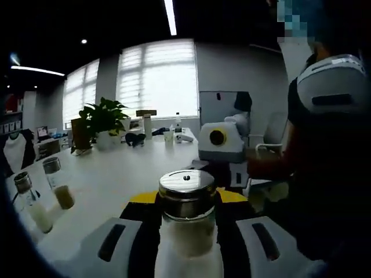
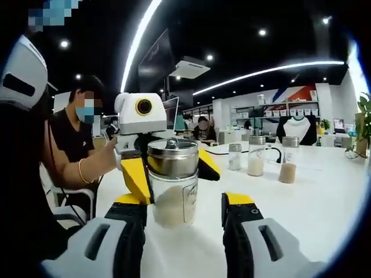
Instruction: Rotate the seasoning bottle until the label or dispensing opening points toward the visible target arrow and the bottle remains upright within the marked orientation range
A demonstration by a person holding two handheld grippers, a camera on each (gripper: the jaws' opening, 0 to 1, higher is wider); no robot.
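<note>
Seasoning bottle (image 2: 172, 182) sits upright on the white table (image 2: 324, 197). Left gripper (image 1: 186, 223) is pinching it at the glass w/ both jaws; right gripper (image 2: 182, 223) is spread, jaws just beside it, not touching. Risk imo — twist too fast and the glass slips or tips, esp. if the right one bumps it.

The left gripper (image 2: 173, 168) is showing a white housing over yellow, black-backed jaws. The right gripper (image 2: 182, 217) is showing light grey shells with dark slots, then black fingers (image 2: 237, 223) tipped in yellow. The person is wearing a dark short-sleeved top (image 1: 324, 150) — and a thin bracelet (image 2: 82, 172) on one wrist.
</note>
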